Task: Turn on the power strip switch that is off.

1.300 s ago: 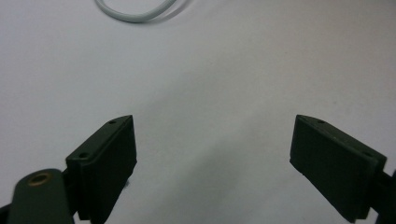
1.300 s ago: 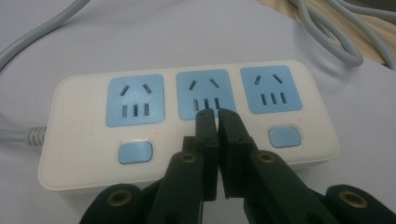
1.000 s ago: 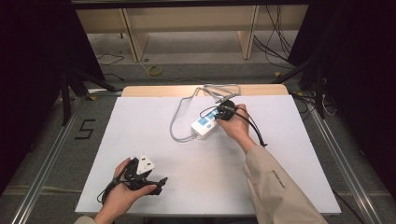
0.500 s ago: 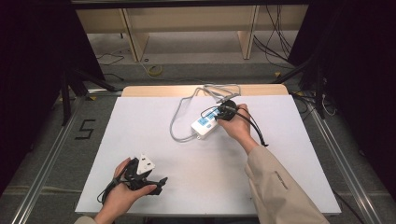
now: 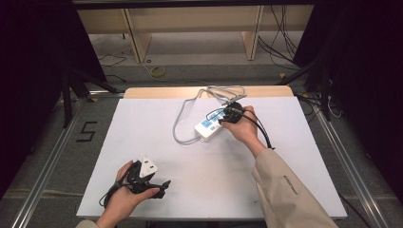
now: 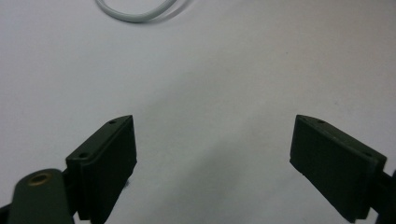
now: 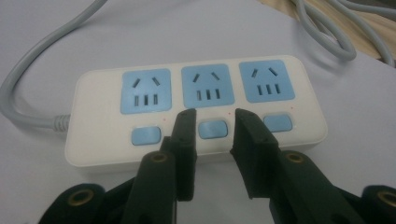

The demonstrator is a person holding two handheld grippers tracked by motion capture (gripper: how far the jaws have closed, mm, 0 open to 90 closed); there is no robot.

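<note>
A white power strip (image 5: 208,127) with three blue sockets and three blue switches lies on the white tabletop, right of centre. Its grey cable (image 5: 183,118) loops back toward the far edge. My right gripper (image 5: 227,113) sits low over the strip (image 7: 187,84). Its jaws have just been opening, and the right gripper (image 7: 215,114) now stands slightly open. The middle switch (image 7: 213,129) shows in the gap, and neither pad presses on it. My left gripper (image 5: 162,187) rests near the front left, with the left gripper (image 6: 212,140) wide open over bare table.
The white sheet (image 5: 285,156) covers the table, with a strip of bare wood (image 5: 157,92) along its far edge. More grey cable (image 7: 327,32) coils beyond the strip there. A bend of that cable (image 6: 135,11) lies well ahead of the left jaws.
</note>
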